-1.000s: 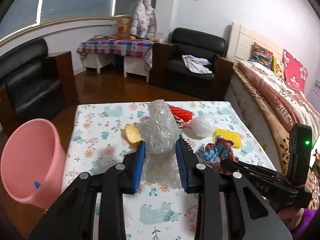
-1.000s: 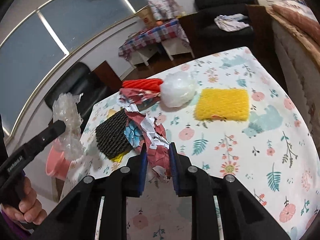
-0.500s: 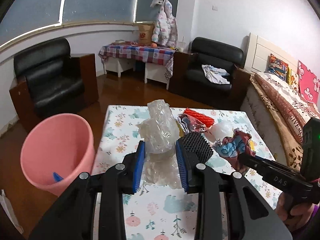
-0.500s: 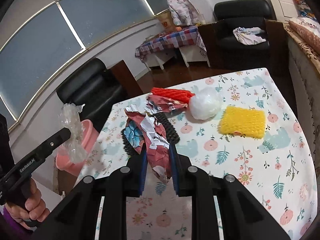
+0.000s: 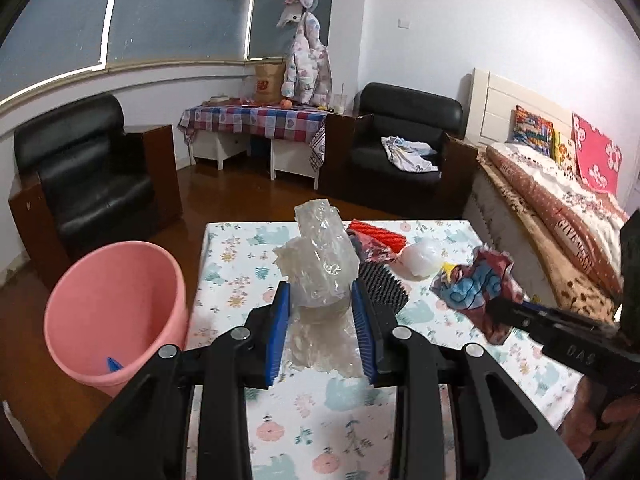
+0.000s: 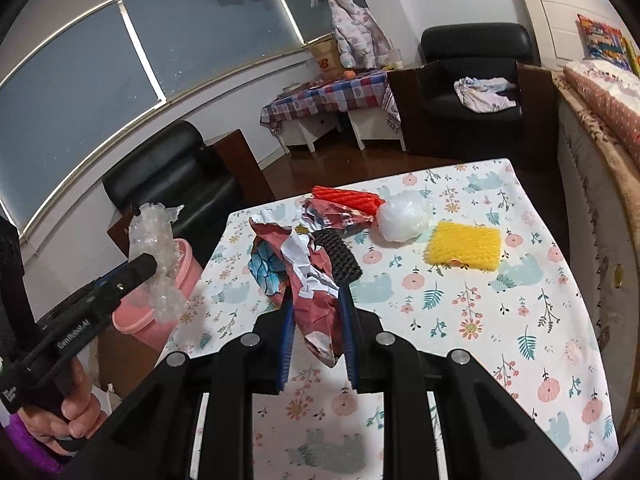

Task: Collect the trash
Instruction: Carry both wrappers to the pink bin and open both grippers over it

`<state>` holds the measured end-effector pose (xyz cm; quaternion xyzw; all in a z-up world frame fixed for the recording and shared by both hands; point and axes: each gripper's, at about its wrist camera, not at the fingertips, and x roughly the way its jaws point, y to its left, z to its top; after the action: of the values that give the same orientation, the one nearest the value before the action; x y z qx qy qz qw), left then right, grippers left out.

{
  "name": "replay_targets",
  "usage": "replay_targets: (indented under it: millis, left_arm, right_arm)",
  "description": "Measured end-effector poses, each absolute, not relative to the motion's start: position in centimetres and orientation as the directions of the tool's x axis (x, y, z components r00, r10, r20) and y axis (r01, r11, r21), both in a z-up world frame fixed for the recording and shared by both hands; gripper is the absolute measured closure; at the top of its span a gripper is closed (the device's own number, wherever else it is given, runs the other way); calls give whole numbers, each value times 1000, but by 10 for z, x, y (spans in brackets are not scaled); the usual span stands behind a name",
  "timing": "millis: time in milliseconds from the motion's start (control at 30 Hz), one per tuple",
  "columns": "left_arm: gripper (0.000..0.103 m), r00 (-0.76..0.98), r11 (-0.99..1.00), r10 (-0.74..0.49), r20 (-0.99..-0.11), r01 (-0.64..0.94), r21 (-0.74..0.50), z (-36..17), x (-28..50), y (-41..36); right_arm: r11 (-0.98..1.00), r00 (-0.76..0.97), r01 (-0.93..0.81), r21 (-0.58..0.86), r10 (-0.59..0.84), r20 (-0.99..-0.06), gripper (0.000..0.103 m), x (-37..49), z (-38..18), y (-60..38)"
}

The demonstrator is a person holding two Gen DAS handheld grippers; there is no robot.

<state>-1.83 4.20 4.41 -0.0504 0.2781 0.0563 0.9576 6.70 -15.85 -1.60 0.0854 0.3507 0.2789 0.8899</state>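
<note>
Left wrist view: left claw (image 5: 320,320) pinching crumpled clear bubble wrap (image 5: 324,264), lifted off surface (image 5: 240,264), w/ pink bucket (image 5: 116,312) down-left on floor beside surface edge. Right claw (image 6: 316,320) clamped on crinkled red/blue printed paper wrapper (image 6: 304,276), also off surface. Left behind on surface: black foam net (image 6: 340,256), red ribbed foam net (image 6: 344,198), white plastic ball-like wad (image 6: 404,216), yellow foam mesh pad (image 6: 464,246).

Risks, judged: bubble wrap slick & springy, tail dangling below pads, so could slip out or catch bucket rim & land on floor. Paper stiff, loosely bunched; thin pinch near bottom could tear or slide. Both claws close together near bucket, so possible clash.
</note>
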Motion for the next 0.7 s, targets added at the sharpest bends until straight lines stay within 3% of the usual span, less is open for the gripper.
replay_targets:
  millis: [400,700]
  left_arm:
    - [72,851,990,139,-506,-128,57,48,-41,62]
    - [72,855,980,151,-496,-195,-38,44,-49,108]
  right_arm:
    - [837,618,-452,309,544,-568,83,47,-2,-118]
    - [791,559,-525,314,599,-574,82,64,4,-63]
